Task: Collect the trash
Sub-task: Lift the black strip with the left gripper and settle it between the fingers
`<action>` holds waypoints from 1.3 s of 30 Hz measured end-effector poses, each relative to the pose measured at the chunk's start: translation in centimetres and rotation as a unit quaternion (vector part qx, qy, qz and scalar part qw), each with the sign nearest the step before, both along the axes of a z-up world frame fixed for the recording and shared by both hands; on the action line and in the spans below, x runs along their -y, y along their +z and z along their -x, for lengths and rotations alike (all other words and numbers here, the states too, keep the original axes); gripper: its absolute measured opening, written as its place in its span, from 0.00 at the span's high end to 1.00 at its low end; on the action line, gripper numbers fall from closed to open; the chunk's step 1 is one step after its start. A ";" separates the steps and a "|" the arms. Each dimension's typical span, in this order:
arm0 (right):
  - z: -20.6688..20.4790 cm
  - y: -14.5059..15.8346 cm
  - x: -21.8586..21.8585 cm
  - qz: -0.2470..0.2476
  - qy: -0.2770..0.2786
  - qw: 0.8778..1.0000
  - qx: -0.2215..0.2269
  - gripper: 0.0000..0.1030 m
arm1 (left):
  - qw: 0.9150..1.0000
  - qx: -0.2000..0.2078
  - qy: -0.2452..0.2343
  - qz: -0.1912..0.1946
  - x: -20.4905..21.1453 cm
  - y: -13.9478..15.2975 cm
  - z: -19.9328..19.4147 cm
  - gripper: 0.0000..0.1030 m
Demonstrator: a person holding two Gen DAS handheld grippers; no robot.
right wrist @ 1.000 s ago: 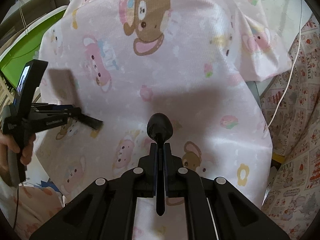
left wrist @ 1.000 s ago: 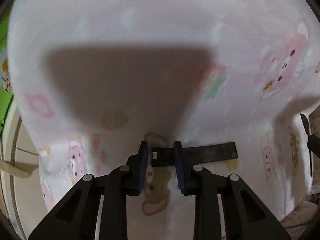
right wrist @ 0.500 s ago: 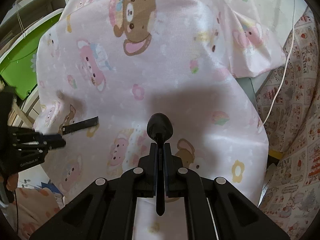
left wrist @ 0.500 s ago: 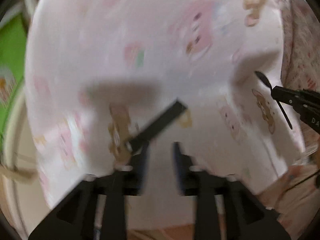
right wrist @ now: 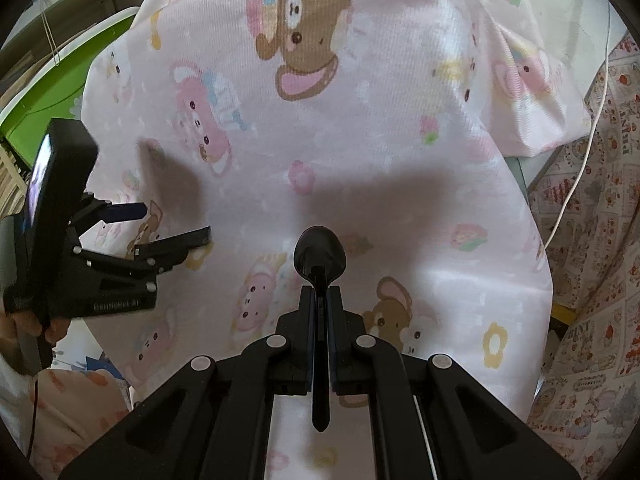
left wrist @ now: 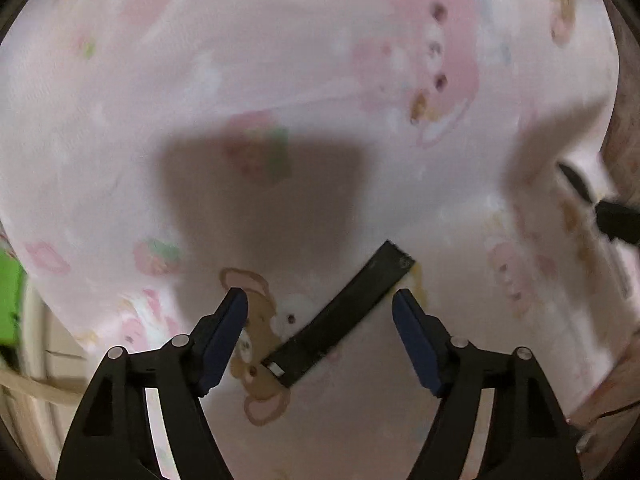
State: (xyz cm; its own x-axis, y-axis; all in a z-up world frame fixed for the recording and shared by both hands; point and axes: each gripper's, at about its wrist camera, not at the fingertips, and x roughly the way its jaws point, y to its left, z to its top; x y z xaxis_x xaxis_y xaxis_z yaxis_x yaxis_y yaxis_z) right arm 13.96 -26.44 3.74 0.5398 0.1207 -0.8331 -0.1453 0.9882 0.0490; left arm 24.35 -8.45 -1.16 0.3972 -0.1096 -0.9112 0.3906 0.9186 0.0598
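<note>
A flat black strip [left wrist: 340, 316] lies at a slant on the pink cartoon-print cloth [left wrist: 280, 80]. My left gripper [left wrist: 320, 316] is open, its jaws wide apart on either side of the strip and not holding it. It also shows in the right wrist view [right wrist: 156, 236] at the left, with the strip [right wrist: 176, 242] lying between its fingers. My right gripper [right wrist: 320, 300] is shut on a black plastic spoon [right wrist: 320, 260], bowl pointing forward above the cloth. The spoon [left wrist: 576, 184] shows at the right edge of the left wrist view.
A green-topped piece of furniture [right wrist: 52, 92] stands to the left of the cloth. A patterned blanket [right wrist: 600, 220] and a white cable [right wrist: 580, 168] lie to the right. The cloth's front edge drops off near both grippers.
My left gripper was shut on the black strip a second ago; it has opened wide and the strip now lies loose and slanted on the cloth. The right gripper still holds the spoon.
</note>
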 end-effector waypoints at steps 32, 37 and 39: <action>0.6 0.6 0.9 -0.003 -0.013 1.000 0.007 0.94 | 0.999 0.029 -0.031 0.031 -1.5 0.2 7.0 0.65; 0.4 0.4 0.4 -0.002 -0.009 1.000 0.004 0.94 | 0.999 0.022 -0.031 0.024 -1.2 -1.9 6.1 0.53; 0.4 0.4 0.3 -0.001 -0.007 1.000 0.004 0.94 | 0.999 0.013 -0.028 0.024 -1.0 -2.8 5.6 0.54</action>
State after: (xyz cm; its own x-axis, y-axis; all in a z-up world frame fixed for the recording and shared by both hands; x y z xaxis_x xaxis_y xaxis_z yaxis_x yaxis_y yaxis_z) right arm 13.60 -26.73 4.10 0.5489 0.1143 -0.8280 -0.1314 0.9901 0.0496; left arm 18.79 -7.41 -3.96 0.4123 -0.1749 -0.8941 0.4397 0.8978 0.0272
